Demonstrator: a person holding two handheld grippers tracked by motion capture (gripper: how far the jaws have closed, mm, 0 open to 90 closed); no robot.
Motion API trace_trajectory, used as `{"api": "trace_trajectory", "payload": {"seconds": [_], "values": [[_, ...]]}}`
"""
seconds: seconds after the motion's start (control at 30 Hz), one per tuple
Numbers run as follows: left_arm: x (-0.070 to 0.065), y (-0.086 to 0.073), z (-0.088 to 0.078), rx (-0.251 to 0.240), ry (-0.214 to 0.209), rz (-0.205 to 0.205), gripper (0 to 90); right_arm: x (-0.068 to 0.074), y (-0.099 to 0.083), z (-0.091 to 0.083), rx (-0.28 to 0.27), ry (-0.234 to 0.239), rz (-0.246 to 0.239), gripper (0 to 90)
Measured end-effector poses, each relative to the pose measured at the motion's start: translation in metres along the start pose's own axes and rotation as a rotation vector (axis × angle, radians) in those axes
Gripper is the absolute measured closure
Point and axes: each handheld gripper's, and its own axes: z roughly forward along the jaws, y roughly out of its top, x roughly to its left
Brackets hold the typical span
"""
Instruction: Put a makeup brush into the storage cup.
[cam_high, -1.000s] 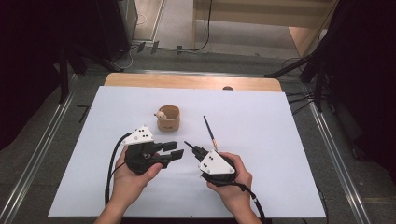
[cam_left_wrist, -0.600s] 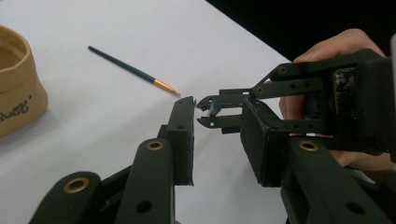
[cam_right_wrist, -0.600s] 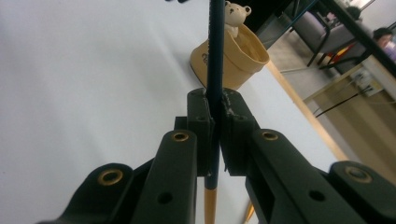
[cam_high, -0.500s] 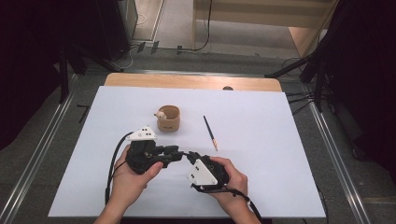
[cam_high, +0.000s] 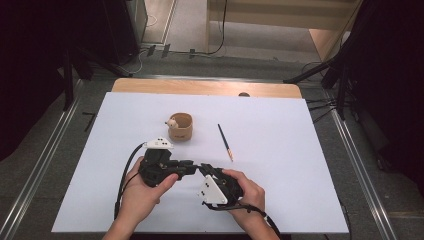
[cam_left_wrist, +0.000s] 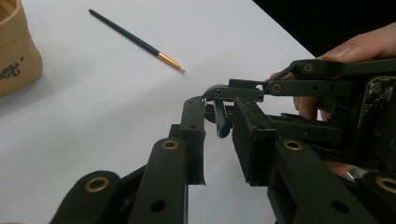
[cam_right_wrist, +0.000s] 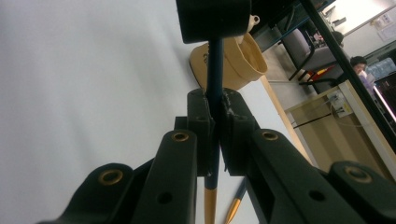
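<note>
My right gripper (cam_right_wrist: 217, 100) is shut on a thin dark-blue brush (cam_right_wrist: 215, 60) with a pale wooden lower part. The brush's dark end (cam_left_wrist: 222, 122) pokes between the two jaws of my left gripper (cam_left_wrist: 219, 111), which stand open on either side of it with small gaps. In the high view the left gripper (cam_high: 192, 167) and right gripper (cam_high: 204, 170) meet tip to tip near the front middle of the white table (cam_high: 300, 200). A second brush (cam_high: 225, 142) with a gold ferrule lies loose on the table behind them, also seen as brush (cam_left_wrist: 135, 39).
A tan cup (cam_high: 180, 128) with a small figure on its rim stands behind the left gripper, left of the loose brush. Each gripper trails a black cable toward the front edge. Dark floor and metal rails surround the table.
The right gripper has swung left and toward the person, away from the loose brush, until its tips face the left gripper's. The left hand has barely shifted.
</note>
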Motion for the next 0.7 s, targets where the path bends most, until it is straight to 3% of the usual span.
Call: {"api": "trace_trajectory", "payload": {"seconds": [0.1, 0.57, 0.7], "values": [[0.0007, -0.0003, 0.0016, 0.014, 0.001, -0.006, 81.6, 0.0007, -0.0003, 0.0006, 0.003, -0.001, -0.027, 85.3], [0.0024, 0.0001, 0.0034, 0.038, -0.026, -0.029, 86.2, -0.0004, -0.0027, 0.0016, -0.003, 0.006, -0.016, 85.1], [0.0012, -0.0001, 0.0031, 0.03, -0.019, -0.018, 86.4, -0.0012, -0.0031, 0.0019, -0.005, 0.003, -0.014, 84.7]]}}
